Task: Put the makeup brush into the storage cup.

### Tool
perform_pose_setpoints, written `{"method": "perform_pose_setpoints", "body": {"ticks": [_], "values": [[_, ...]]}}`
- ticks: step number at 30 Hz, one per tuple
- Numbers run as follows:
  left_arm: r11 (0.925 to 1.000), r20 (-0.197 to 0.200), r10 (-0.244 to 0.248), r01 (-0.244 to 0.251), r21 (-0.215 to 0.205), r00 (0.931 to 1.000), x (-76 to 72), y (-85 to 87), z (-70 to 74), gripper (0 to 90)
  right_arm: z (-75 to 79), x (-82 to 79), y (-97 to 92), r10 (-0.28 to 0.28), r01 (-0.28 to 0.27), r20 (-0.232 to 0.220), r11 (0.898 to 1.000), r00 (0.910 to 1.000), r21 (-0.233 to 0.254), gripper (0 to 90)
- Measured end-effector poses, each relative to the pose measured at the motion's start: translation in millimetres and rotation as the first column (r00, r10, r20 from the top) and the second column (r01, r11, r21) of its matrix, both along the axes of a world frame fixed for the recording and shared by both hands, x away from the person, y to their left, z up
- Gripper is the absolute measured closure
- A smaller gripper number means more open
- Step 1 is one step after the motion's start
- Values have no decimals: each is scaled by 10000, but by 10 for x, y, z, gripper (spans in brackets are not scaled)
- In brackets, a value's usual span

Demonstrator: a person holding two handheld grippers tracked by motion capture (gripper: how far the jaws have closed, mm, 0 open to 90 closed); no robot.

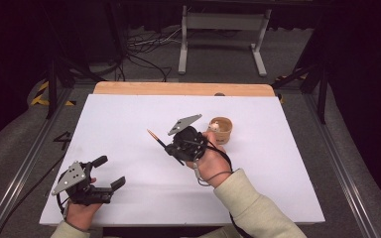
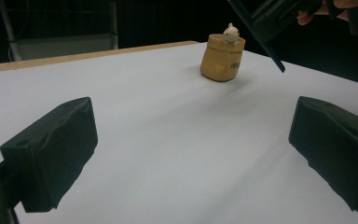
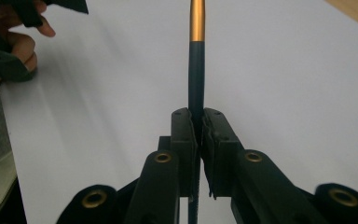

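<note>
One white table [image 1: 129,114] fills the middle of the high view, with a strip of bare wood along its far edge and grey floor on both sides; most of its surface is open, with wide free room to the left, to the far side and to the right of the things on it. There are two grippers. The left gripper [image 1: 110,172] sits near the table's near-left corner, close to the near edge, its fingers [image 2: 51,154] spread wide with only bare table between them. The right gripper [image 1: 171,148] is held above the middle of the table, well apart from the left one, its fingers [image 3: 184,140] pressed shut on one dark brush [image 1: 158,140] with a gold band. The brush's shaft runs out between them and points toward the far left, clear of the table. One small tan pot [image 1: 222,130] stands upright just beside the right hand, on its far-right side, with one small pale figure [image 2: 230,33] sticking out of its top, and open table lies all round it.
</note>
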State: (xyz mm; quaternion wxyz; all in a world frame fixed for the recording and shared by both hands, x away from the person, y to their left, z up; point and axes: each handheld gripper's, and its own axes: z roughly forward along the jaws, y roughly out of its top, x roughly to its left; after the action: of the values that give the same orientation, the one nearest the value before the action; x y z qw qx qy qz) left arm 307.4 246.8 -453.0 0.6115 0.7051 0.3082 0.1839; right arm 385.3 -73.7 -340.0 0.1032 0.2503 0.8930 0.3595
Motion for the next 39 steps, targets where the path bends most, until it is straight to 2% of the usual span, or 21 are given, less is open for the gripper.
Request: {"method": "perform_pose_setpoints", "body": {"ticks": [2, 10, 13, 16, 18, 20, 28, 29, 34, 35, 39], "values": [[10000, -23, -26, 26, 11, 10000, 1, -2, -1, 16, 9, -14, -51, -148, 146, 62, 9994, 9999, 316, 836], [10000, -24, 7, -7, 22, 10000, 5, -6, -6, 16, 42, -73, -239, -686, 580, 847, 9909, 9940, 1219, 836], [10000, -23, 6, -6, 21, 10000, 5, -6, -5, 16, 45, -80, -305, -1018, 850, 944, 9823, 9903, 1670, 836], [10000, -72, -23, 23, 0, 10000, 5, -3, -5, 15, 46, -82, -345, -1169, 951, 1099, 9779, 9870, 1861, 836], [10000, -72, -11, 11, -1, 10000, 5, -2, -6, 15, 59, -94, -403, -1427, 1110, 1333, 9689, 9807, 2212, 836], [10000, -71, -2, 2, -7, 10000, 6, -1, -6, 15, 64, -95, -417, -1477, 1135, 1387, 9669, 9792, 2284, 836], [10000, -79, -13, 13, -22, 10000, 5, -1, -7, 15, 116, -72, -583, -2019, 1503, 1593, 9460, 9664, 2871, 836], [10000, -65, -25, 24, -10, 10000, 7, 0, -6, 15, 116, -72, -583, -2019, 1503, 1593, 9460, 9664, 2871, 836], [10000, -79, -5, 5, -15, 10000, 6, 1, -7, 15, 130, -44, -693, -2543, 1877, 1805, 9286, 9501, 3201, 836], [10000, -79, -5, 5, -15, 10000, 6, 1, -7, 15, 130, -44, -693, -2543, 1877, 1805, 9286, 9501, 3201, 836], [10000, -89, 4, -4, -26, 10000, 6, 3, -8, 15, 148, -14, -770, -2909, 2139, 1959, 9165, 9365, 3381, 836]]}}
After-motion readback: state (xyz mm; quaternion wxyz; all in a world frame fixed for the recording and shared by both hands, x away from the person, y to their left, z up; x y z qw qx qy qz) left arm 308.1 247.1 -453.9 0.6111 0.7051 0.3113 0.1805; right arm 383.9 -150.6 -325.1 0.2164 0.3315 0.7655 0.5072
